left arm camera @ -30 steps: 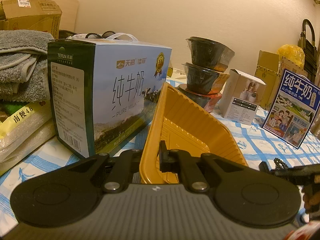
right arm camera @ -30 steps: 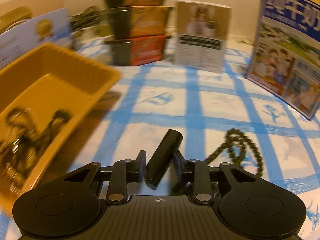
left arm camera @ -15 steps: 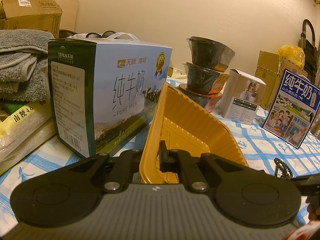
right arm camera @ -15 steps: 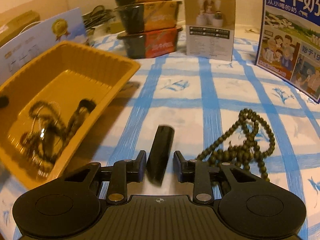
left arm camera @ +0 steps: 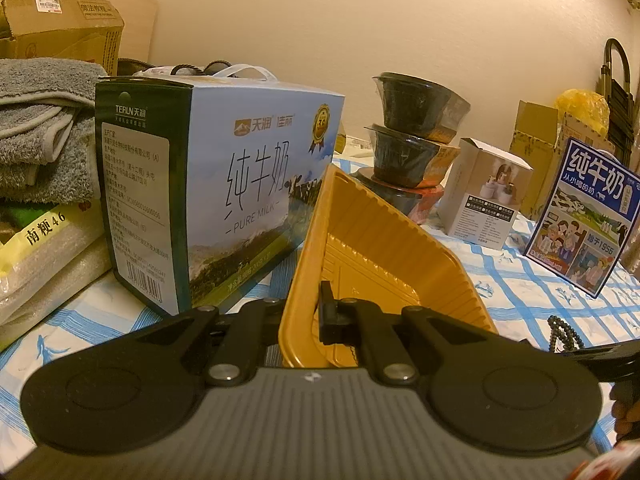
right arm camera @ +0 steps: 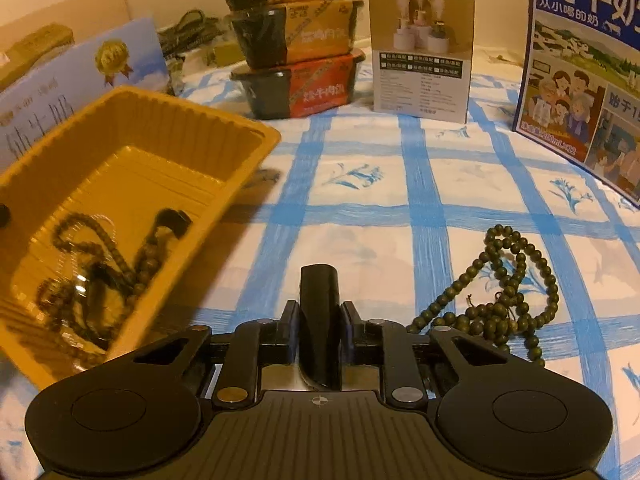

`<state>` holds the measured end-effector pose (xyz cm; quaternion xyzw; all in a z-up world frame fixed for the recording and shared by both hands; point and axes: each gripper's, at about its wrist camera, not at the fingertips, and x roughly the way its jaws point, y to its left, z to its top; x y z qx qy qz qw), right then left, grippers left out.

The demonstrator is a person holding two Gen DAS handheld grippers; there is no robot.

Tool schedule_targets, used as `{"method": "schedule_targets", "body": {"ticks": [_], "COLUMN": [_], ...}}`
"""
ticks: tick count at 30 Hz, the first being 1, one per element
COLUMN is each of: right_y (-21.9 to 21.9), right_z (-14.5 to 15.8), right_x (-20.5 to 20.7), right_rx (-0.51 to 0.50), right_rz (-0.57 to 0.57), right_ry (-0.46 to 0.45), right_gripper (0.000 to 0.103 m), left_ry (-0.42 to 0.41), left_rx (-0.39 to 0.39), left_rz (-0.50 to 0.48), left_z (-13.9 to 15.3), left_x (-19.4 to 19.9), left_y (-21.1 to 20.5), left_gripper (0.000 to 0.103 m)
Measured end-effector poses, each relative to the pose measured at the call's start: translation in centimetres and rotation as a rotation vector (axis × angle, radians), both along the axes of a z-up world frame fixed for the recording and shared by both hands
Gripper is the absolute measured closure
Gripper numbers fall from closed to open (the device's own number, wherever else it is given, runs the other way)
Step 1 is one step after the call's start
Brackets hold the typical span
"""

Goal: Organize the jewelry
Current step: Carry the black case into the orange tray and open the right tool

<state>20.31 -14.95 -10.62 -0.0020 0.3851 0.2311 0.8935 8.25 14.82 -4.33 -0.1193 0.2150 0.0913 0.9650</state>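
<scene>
My left gripper [left arm camera: 310, 312] is shut on the near rim of a yellow plastic tray [left arm camera: 384, 248], holding it tipped up. In the right wrist view the tray [right arm camera: 180, 120] is at the left, holding dark bead strands [right arm camera: 100, 264] and a black clip [right arm camera: 172, 220]. My right gripper [right arm camera: 320, 312] is closing, with another black clip [right arm camera: 318, 292] upright between its fingers and both pads against its sides. A green bead strand [right arm camera: 508, 300] lies on the checked cloth just to the right of that gripper; it also shows in the left wrist view [left arm camera: 562, 330].
A large milk carton box [left arm camera: 240, 184] stands close to the tray's left. Stacked black food bowls [left arm camera: 412, 140], a small white box [left arm camera: 484, 200] and a blue milk box [left arm camera: 588, 216] line the back. Folded towels [left arm camera: 40, 120] and a rice bag sit far left.
The right gripper's fingers have drawn in onto the black clip, which was slanted and loose between them and now stands straight. The left gripper and the tray have not moved.
</scene>
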Motion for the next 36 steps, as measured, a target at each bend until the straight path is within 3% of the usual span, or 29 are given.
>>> {"method": "schedule_targets", "body": {"ticks": [5,12,19,29,32,34,36], "right_y": [-0.2,2.5,7.0,9.7,9.2,8.3,7.4], "right_z": [2.7,5.0,3.8,2.5,2.8,3.2,3.6], "right_x": [-0.8,-1.6,-1.7,-1.0,-1.1,-1.6,-2.3], "right_rx": [0.125,0.284,0.243,0.200,0.226,0.236,0.236], "right_rz": [0.006,0.122,0.212,0.238,0.227,0.220,0.204], "right_ry": [-0.020,0.008,0.022,-0.044,-0.037,-0.052,-0.066], "right_gripper": [0.081,0.081,0.081,0.081,0.072,0.059,0.057], "left_ry": [0.000,0.001,-0.001,-0.002,-0.002,-0.002,-0.003], "left_rx": [0.001,0.000,0.002,0.005,0.005,0.004,0.000], "left_rz": [0.001,-0.001,-0.003,-0.003,-0.004,-0.003,-0.001], "left_z": [0.0,0.0,0.1,0.2,0.1,0.1,0.1], "left_x": [0.0,0.1,0.1,0.2,0.2,0.2,0.2], "left_y": [0.0,0.0,-0.1,-0.1,-0.2,-0.2,-0.1], "left_gripper": [0.097,0.097,0.097,0.097,0.097,0.097,0.097]}}
